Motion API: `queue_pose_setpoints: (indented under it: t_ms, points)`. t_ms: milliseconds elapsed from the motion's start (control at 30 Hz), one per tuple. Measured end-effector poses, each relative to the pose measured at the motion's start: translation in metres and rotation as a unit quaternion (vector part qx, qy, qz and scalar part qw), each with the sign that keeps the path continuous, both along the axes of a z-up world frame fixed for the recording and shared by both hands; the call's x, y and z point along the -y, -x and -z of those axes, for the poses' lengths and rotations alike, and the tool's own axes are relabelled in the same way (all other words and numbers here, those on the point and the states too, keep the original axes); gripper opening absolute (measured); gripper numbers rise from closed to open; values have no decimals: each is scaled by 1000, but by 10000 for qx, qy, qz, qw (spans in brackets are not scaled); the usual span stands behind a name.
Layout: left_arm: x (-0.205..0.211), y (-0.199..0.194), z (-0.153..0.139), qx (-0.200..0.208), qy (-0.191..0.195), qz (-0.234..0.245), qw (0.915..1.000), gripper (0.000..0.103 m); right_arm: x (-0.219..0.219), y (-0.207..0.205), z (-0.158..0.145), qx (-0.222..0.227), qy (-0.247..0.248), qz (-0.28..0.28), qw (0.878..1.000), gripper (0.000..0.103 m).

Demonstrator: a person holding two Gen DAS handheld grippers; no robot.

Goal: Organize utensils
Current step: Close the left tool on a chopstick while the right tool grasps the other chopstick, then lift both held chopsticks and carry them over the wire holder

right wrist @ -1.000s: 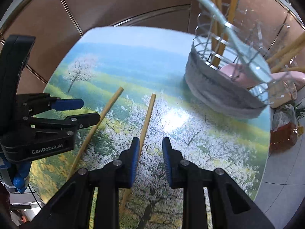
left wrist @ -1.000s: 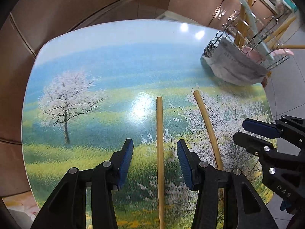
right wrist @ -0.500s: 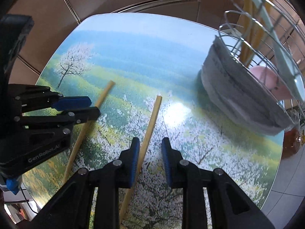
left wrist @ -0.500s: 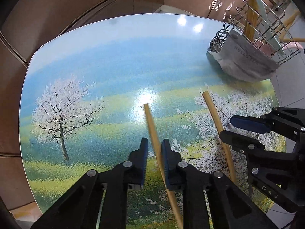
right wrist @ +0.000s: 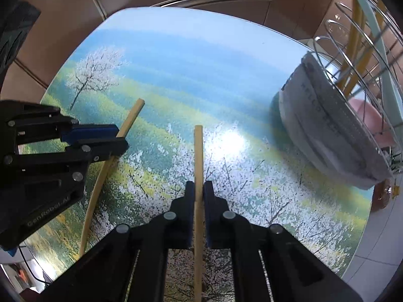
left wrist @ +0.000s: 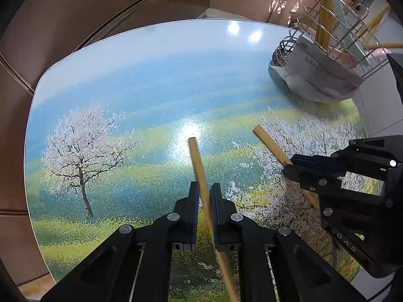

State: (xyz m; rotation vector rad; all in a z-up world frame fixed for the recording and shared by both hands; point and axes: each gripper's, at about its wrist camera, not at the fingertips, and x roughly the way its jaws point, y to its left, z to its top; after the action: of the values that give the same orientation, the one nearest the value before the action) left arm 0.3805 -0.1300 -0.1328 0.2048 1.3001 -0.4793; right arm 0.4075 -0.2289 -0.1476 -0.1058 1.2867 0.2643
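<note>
In the left wrist view, the left gripper (left wrist: 204,196) is seen clamped on the left chopstick (left wrist: 201,176), its jaws having just been closing onto the stick, which lies on the painted table (left wrist: 126,95) well short of the wire utensil rack (left wrist: 335,42) standing at the far right corner. Nearer the rack, the right chopstick (left wrist: 270,144) is pinched by the right gripper (left wrist: 292,166). In the right wrist view, the right gripper (right wrist: 199,196) is shown closed on the right chopstick (right wrist: 198,156), its jaws having just been closing too, with the left chopstick (right wrist: 131,118) and left gripper (right wrist: 118,138) on the side away from the rack (right wrist: 357,58). Each stick appears gripped away from its middle, so swinging or slipping on the lift is likely. The rack is already crowded with upright chopsticks and a spoon, so a tip could catch on the wires. Bare tabletop lies between the sticks and the rack; the rack sits close to the table's edge, where a nudge could tip it.
</note>
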Motion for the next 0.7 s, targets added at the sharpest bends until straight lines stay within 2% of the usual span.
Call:
queue_pose_setpoints:
  t_ms: [167, 433, 700]
  points:
    - [-12, 10, -7, 274, 231, -128, 9993, 6, 16, 18, -18, 393, -305, 103, 9987, 6]
    - [-20, 45, -55, 880, 699, -183, 9935, 6, 42, 68, -61, 1220, -862, 394, 9880, 6]
    - [-25, 81, -104, 1347, 1172, -256, 9836, 6, 71, 122, -103, 1918, -1162, 634, 9725, 6]
